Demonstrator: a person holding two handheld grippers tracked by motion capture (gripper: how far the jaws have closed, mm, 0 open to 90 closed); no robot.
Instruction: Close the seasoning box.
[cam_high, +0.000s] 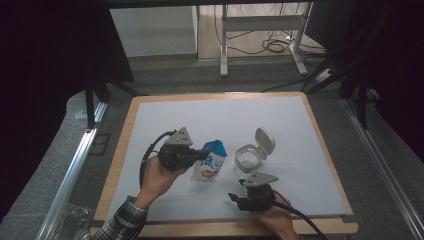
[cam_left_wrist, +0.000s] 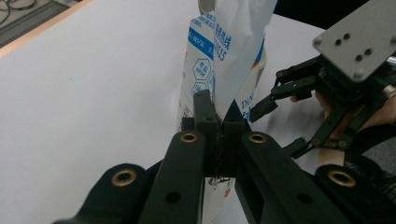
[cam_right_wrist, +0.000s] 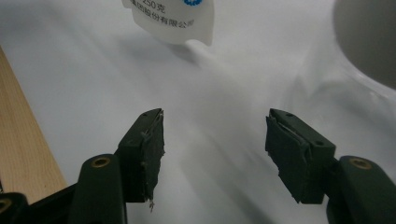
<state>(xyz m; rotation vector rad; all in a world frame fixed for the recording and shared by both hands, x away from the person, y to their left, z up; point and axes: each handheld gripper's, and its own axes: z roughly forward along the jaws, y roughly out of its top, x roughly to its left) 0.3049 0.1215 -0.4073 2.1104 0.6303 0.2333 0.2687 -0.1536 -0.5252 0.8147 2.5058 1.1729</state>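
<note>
A white and blue printed pouch (cam_high: 209, 167) stands tilted on the white table cover (cam_high: 250, 112), slightly left of the middle. My left gripper (cam_high: 202, 156) is shut on its upper edge; in the left gripper view the jaws (cam_left_wrist: 219, 116) pinch a fold of the pouch (cam_left_wrist: 224, 56). My right gripper (cam_high: 234, 199) hovers low near the front edge, to the right of the pouch and pointing left, jaws open. In the right gripper view its jaws (cam_right_wrist: 215, 140) stand apart over bare table, with the pouch's bottom corner (cam_right_wrist: 173, 18) farther ahead. The left gripper view also shows the right gripper (cam_left_wrist: 279, 128).
A small round white container (cam_high: 248, 156) with its flip lid (cam_high: 264, 141) hinged open sits right of the pouch, behind the right gripper. The table's wooden rim (cam_high: 120, 150) frames the white cover. A metal rail (cam_high: 75, 165) runs along the left side.
</note>
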